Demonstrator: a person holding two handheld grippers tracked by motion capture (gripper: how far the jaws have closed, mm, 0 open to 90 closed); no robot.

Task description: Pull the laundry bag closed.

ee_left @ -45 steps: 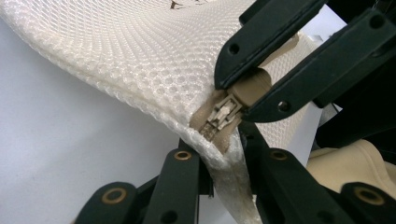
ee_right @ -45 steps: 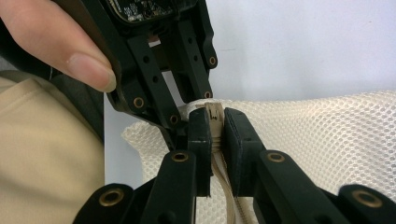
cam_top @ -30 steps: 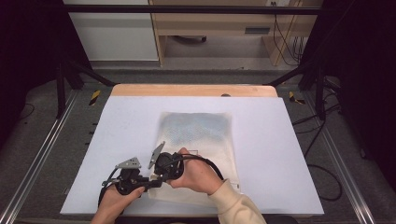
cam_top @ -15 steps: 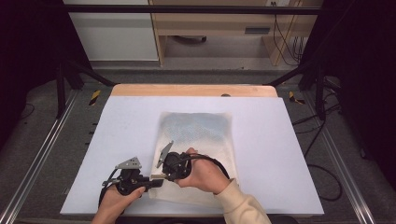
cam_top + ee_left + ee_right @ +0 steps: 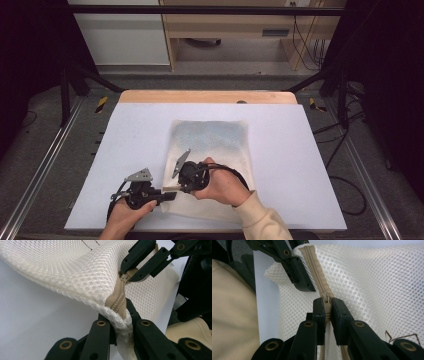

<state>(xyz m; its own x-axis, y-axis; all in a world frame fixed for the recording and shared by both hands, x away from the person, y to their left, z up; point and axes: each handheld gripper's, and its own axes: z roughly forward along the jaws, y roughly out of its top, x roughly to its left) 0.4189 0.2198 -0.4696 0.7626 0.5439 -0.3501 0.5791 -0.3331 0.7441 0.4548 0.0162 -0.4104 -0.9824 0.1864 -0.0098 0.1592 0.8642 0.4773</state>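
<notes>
The white mesh bag lies flat on the table, something bluish inside at its far end. The left gripper is clamped on its near corner; the right gripper pinches the tan zipper pull, seen close in the gripper views

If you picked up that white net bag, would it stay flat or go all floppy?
Probably floppy: the net bag already sags and folds where the left claw pinches its corner. It likely weighs little, being thin open mesh. The zipper looks like its stiffest part.
</notes>
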